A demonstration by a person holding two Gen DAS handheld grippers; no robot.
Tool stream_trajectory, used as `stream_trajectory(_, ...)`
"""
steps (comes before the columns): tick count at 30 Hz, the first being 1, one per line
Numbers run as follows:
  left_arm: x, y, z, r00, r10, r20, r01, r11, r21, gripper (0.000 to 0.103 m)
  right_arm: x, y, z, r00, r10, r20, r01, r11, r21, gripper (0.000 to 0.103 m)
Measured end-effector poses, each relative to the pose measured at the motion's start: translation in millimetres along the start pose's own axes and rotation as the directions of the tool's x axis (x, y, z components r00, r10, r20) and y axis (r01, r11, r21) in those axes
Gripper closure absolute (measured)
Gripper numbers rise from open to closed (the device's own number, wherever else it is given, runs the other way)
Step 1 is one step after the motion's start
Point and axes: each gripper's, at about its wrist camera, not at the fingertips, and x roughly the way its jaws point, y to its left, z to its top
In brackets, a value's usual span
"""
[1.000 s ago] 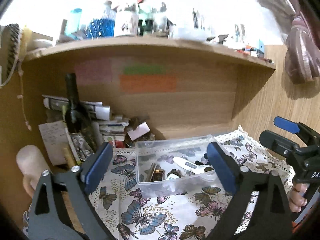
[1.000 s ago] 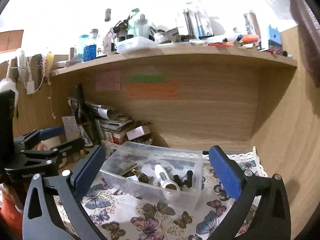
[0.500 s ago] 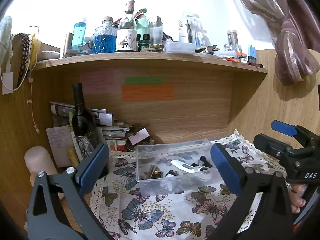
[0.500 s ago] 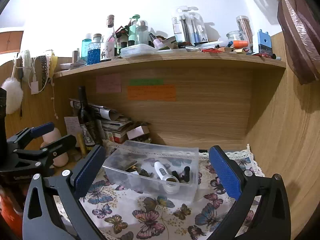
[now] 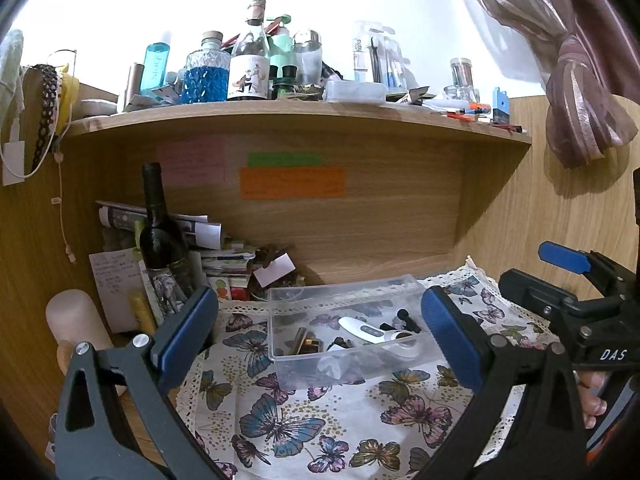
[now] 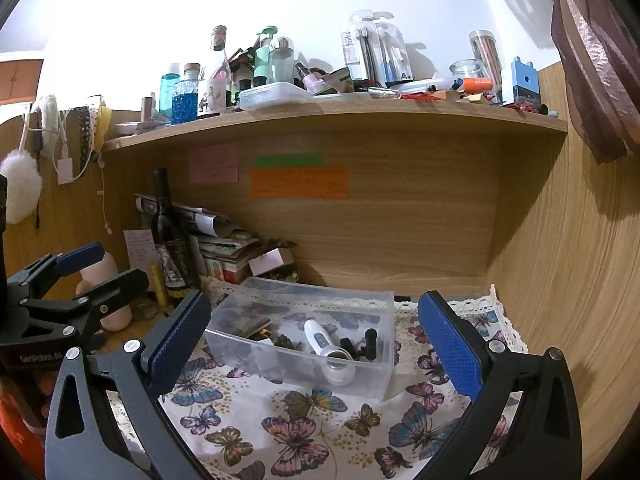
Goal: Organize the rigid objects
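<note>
Hovering both tools back from the clear plastic bin (image 5: pixel 344 320), nothing gripped. The step looks like a retreat or a pause with the small items already inside the bin, so doing it well means keeping both tools level and clear of the bin walls so the light container isn't nudged across the butterfly cloth (image 5: pixel 288 420).

Left to right: the wine bottle (image 5: pixel 160 232) and paper stack (image 5: pixel 216 256) crowd the left back corner of the worktop. The left hand-held gripper (image 5: pixel 320 332) is spread wide, blue pads either side of the bin in view, holding nothing, pointed level at the shelf alcove.

The bin sits mid-cloth, near the back wall. Inside lie a white thermometer-like device (image 6: pixel 320 338), a brass-coloured metal piece (image 5: pixel 306 342) and small black parts (image 6: pixel 366 344); exact identities are too small to tell.

The right hand-held gripper (image 6: pixel 312 340) is also wide open and empty, aimed at the bin from slightly right, above the cloth. Its body shows in the left wrist view, well apart from the bin. The sticky notes (image 6: pixel 298 182) on the back wall stay out of reach.
</note>
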Motion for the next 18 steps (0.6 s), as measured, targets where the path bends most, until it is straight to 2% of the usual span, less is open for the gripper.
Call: stream_trajectory(18, 10.6, 1.9, -0.1, 1.0, -0.012, -0.018, 0.012, 1.0, -0.013, 0.0, 9.3, -6.3, -3.3, 1.0, 0.012, -0.025, -0.012, 1.0, 0.016, 0.0)
